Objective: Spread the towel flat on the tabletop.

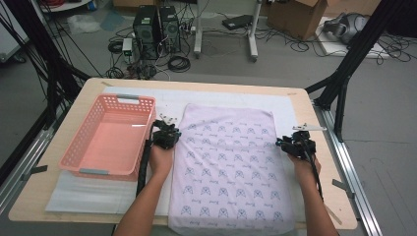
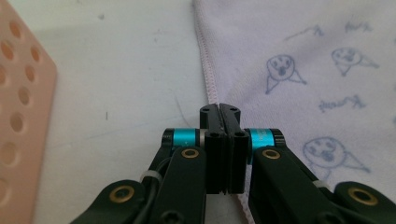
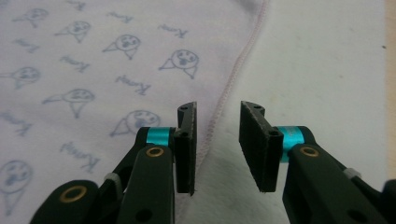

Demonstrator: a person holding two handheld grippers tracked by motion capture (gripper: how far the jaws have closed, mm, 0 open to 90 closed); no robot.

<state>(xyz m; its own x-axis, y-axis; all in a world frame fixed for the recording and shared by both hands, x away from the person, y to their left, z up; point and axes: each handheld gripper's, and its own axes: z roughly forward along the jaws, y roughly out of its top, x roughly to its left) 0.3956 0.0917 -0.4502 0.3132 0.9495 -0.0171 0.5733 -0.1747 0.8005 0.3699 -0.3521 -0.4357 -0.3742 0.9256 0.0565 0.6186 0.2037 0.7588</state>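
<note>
A pale lilac towel [image 1: 226, 162] printed with small blue faces lies flat on the table, its near end hanging over the front edge. My left gripper [image 1: 168, 130] rests at the towel's left edge beside the pink basket [image 1: 110, 135]. In the left gripper view the left gripper [image 2: 219, 109] is shut, its jaws meeting right over the towel's [image 2: 303, 56] pink hem; I cannot tell if cloth is pinched. My right gripper [image 1: 288, 142] is at the towel's right edge. In the right gripper view the right gripper [image 3: 217, 112] is open, its jaws astride the towel's [image 3: 93, 70] hem.
A white mat [image 1: 162, 101] covers the wooden table [image 1: 322, 162] under the towel and basket. The basket's perforated wall [image 2: 18, 116] stands just left of my left gripper. Black frame posts, computers, cables and a cardboard box are on the floor beyond the table.
</note>
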